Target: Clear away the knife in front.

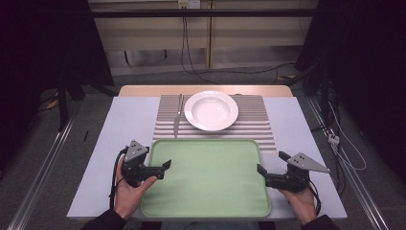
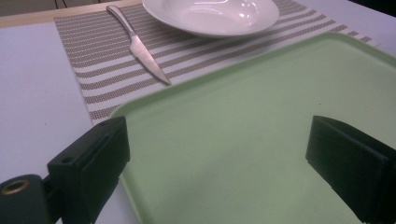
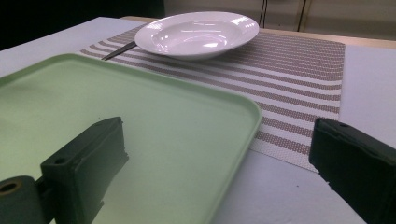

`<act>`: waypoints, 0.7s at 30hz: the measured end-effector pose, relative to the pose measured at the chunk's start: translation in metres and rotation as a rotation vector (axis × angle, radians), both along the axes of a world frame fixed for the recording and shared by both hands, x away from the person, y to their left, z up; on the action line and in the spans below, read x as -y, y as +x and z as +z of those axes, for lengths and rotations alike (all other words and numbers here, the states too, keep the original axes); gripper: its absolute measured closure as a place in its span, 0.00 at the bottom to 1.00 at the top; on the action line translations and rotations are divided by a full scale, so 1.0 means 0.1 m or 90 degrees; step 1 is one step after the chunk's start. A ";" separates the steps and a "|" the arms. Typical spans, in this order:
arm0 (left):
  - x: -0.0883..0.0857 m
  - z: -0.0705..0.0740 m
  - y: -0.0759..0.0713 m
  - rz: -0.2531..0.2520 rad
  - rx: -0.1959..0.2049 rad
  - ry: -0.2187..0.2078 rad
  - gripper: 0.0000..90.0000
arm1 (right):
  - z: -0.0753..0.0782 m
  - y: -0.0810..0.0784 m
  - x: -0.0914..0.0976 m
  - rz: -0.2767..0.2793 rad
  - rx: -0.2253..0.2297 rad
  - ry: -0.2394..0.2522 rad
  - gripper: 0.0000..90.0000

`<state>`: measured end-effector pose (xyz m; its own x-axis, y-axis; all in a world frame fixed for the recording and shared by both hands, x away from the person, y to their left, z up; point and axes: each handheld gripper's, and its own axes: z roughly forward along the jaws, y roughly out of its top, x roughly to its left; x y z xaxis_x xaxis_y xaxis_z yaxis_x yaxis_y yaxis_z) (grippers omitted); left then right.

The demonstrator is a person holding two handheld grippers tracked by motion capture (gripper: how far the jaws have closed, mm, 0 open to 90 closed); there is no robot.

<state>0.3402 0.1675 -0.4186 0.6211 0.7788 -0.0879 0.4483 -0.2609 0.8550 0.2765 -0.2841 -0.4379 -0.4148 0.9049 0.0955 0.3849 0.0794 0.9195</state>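
Observation:
An empty pale green tray (image 1: 206, 187) lies at the near middle of the white table. My left gripper (image 1: 155, 164) stands open across the tray's left rim (image 2: 122, 108); in the left gripper view (image 2: 217, 154) one jaw is over the rim and the other over the tray floor. Open as well, my right gripper (image 1: 272, 162) straddles the tray's right rim (image 3: 252, 116), with nothing between the jaws in the right gripper view (image 3: 219, 158). Beyond the tray, a white deep plate (image 1: 211, 110) sits on a striped placemat (image 1: 258, 125), and a metal knife (image 1: 177, 120) lies left of it.
The plate (image 2: 210, 16) is empty, and the knife (image 2: 140, 49) points its blade toward the tray. Bare white table (image 1: 127, 120) shows on both sides of the placemat (image 3: 289, 65). Cables run over the floor behind the table and at the right.

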 end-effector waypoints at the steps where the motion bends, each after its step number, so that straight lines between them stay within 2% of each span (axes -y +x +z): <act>1: 0.00 0.01 0.01 -0.001 -0.001 0.001 0.07 | 0.00 0.00 0.00 0.000 -0.001 0.000 0.04; 7: 0.05 0.05 0.11 0.004 0.008 0.007 0.07 | 0.00 0.01 0.00 -0.001 0.000 -0.001 0.04; 15: 0.18 0.08 0.27 -0.008 -0.003 0.004 0.08 | 0.00 0.01 0.00 0.003 -0.001 -0.002 0.04; 21: 0.20 0.11 0.42 0.002 -0.002 0.000 0.07 | 0.00 0.00 -0.01 0.002 -0.001 -0.002 0.04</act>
